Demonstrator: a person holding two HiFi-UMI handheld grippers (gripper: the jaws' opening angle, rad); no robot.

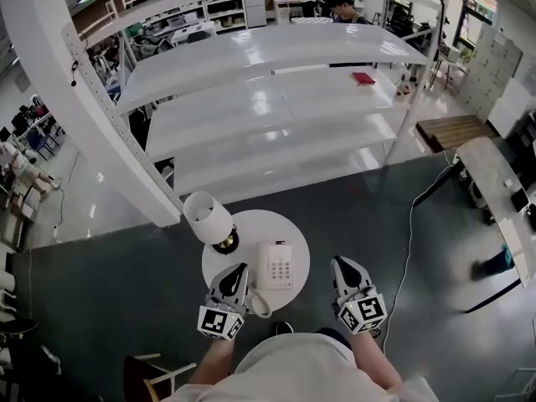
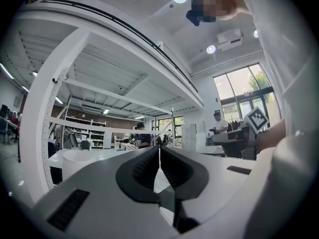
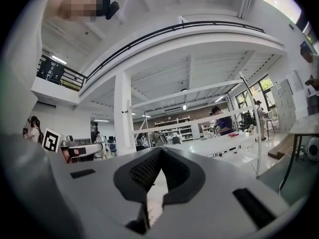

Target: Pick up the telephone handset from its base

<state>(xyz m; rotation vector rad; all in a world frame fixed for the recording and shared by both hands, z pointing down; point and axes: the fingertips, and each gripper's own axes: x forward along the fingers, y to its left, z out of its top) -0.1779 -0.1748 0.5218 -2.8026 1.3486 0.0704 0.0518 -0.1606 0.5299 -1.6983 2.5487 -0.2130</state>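
The person stands at the near edge of a small round white worktop (image 1: 295,227), both forearms drawn in close to the torso, each hand carrying a tool that points level and forward, away from the body.

The left tool (image 1: 241,269) sits over the near-left edge of the worktop, its marker cube (image 1: 221,322) nearer the person. In the left gripper view its two dark pads meet tip to tip with nothing between them: it is closed and empty. That view looks out across the room over the worktop, not down at the phone.

The right tool (image 1: 339,263) hangs off the worktop's right edge, above the dark floor (image 1: 100,283), with its own marker cube (image 1: 362,312) behind it. The right gripper view shows its pads also closed against each other at the tips, holding nothing.

The telephone (image 1: 277,265) lies on the near half of the worktop, between the two tools and closer to the left one. The handset (image 1: 265,266) rests in its place along the left side of the base, beside the keypad, and neither tool touches it. The coiled cord (image 1: 261,306) hangs over the near edge, just beside the left tool. A table lamp (image 1: 208,219) with a white shade stands at the worktop's far-left edge. Beyond it stands a white shelf rack (image 1: 276,99).
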